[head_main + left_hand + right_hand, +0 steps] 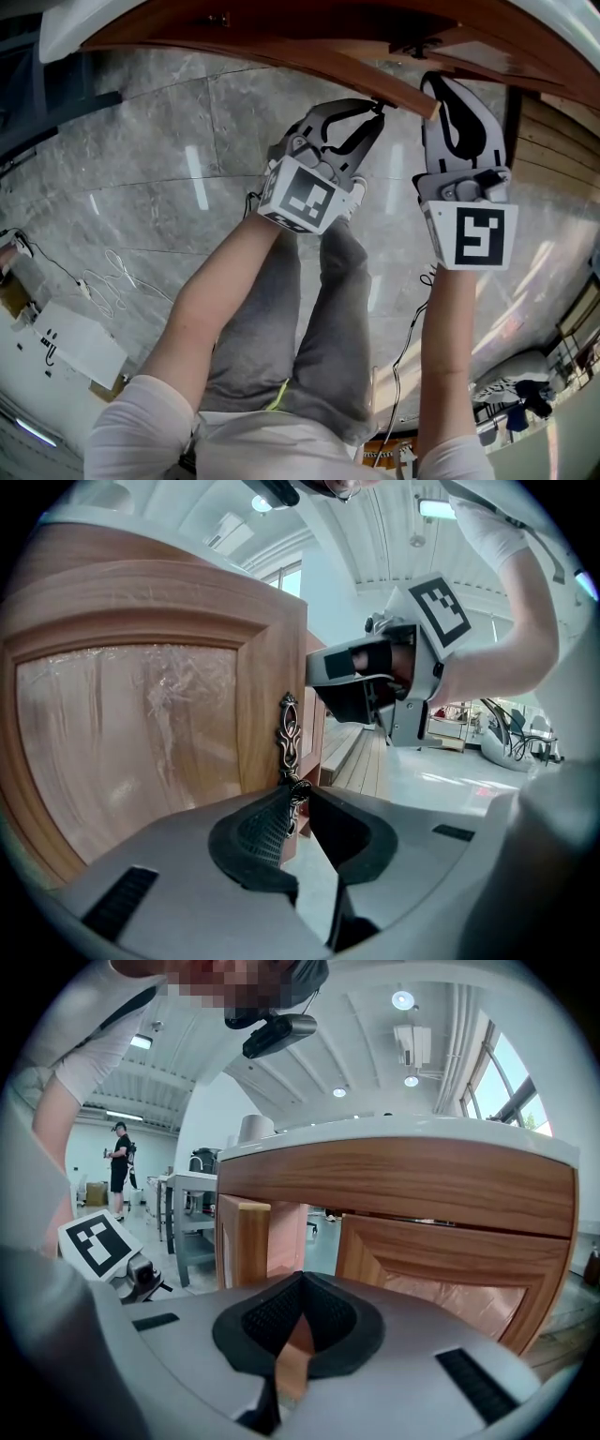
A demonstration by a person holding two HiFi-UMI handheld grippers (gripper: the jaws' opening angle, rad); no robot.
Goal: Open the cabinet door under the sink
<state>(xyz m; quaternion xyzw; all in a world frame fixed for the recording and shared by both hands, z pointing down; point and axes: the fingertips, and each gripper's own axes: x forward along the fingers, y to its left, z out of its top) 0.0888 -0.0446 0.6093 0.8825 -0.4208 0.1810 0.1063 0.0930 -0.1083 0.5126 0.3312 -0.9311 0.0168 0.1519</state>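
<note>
The wooden cabinet door [141, 733] stands swung open, and its top edge [309, 61] runs across the head view. An ornate metal handle [289, 726] is fixed near its free edge. My left gripper [298, 797] is shut on the lower end of that handle, which I also see at the door's end under my left gripper [375, 111] from above. My right gripper [433, 86] hovers just right of the door's end, jaws shut with nothing between them. In the right gripper view the right gripper [300, 1283] faces the open door's edge [242, 1241] and the second, closed door [450, 1265].
A white countertop [394, 1133] tops the cabinet. The grey tiled floor [141, 169] carries loose cables [112, 281] and a white box [75, 342] at the left. The person's legs [319, 309] are below the grippers. Another person [120, 1157] stands far off.
</note>
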